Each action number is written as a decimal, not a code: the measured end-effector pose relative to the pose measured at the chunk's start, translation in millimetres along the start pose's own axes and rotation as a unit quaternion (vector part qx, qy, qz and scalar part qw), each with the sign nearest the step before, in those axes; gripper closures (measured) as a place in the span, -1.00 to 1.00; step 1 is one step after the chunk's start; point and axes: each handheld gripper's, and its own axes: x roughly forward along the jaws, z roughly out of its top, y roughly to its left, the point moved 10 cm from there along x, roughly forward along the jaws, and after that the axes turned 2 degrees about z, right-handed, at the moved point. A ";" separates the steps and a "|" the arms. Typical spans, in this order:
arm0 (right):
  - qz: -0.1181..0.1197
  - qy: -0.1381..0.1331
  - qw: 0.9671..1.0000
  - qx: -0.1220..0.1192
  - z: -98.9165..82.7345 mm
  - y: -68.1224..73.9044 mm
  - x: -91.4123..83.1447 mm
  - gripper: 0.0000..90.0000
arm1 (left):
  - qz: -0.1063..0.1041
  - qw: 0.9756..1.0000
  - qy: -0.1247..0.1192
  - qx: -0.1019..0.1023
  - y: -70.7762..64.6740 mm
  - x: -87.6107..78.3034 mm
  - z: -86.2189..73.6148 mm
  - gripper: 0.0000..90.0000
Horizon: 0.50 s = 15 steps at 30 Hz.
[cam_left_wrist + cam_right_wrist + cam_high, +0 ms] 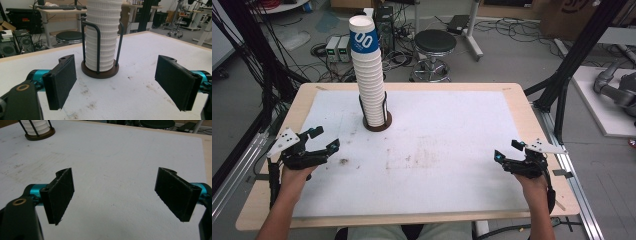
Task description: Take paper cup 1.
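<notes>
A tall stack of white paper cups (369, 70), the top one with a blue band, stands in a dark wire holder with a round brown base (377, 122) at the back left of the white mat. My left gripper (325, 138) rests near the mat's left edge, open, nothing between its jaws. In the left gripper view the cup stack (102, 35) and its holder base (100, 71) stand straight ahead, beyond the open jaws. My right gripper (506, 150) sits at the mat's right edge, open and empty. The holder base (40, 134) is at the far upper left in the right gripper view.
A white mat (437, 150) covers most of the wooden table (522, 100). It carries faint brown stains near the middle. Beyond the table stand a black stool (434, 47), cables and boxes on the floor. Black frame posts flank both sides.
</notes>
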 end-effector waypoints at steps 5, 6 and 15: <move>-0.001 -0.003 1.000 0.002 -0.8 -1.5 -2.2 -0.64 | 0.001 1.000 -0.002 -0.004 0.4 1.4 0.0 -0.62; -0.001 -0.002 1.000 0.004 -1.2 -1.4 -2.7 -0.64 | 0.002 1.000 -0.002 -0.005 1.1 1.8 0.0 -0.62; 0.007 -0.002 1.000 0.005 -2.6 1.4 -3.0 -0.64 | 0.000 1.000 0.000 -0.003 1.0 1.2 0.1 -0.62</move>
